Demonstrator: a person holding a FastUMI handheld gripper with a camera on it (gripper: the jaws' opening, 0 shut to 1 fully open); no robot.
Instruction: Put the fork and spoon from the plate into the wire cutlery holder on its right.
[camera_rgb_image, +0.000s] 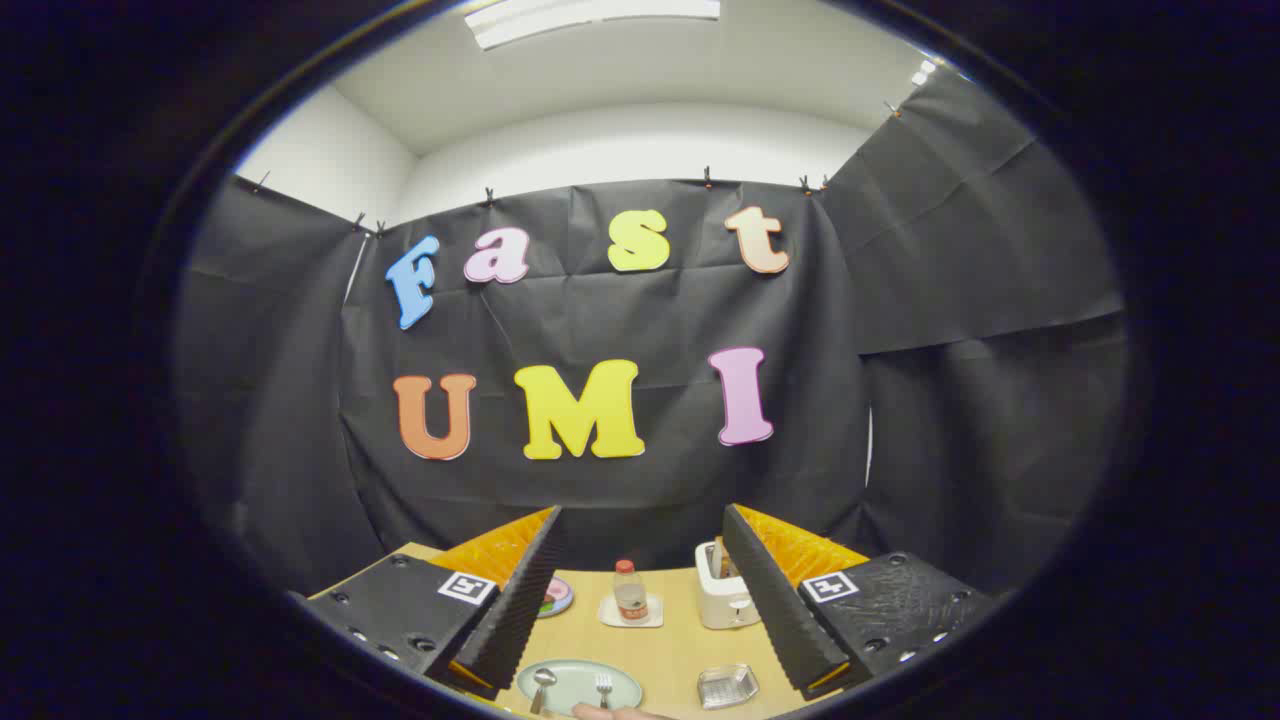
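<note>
The gripper (640, 600) hangs released above the table (680, 640) — spoon (541, 686) and fork (604, 688) on the plate (575, 672), wire cutlery holder (727, 685) beside.

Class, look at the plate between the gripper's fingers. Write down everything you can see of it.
The plate is round, pale grey-green and shallow, and looks like ceramic or plastic. It lies flat on the wooden table, between the open gripper's two fingers, near the left one. A spoon and a fork rest on it side by side, heads pointing away. The wire cutlery holder sits apart to its right. A hand overlaps its near rim.
</note>
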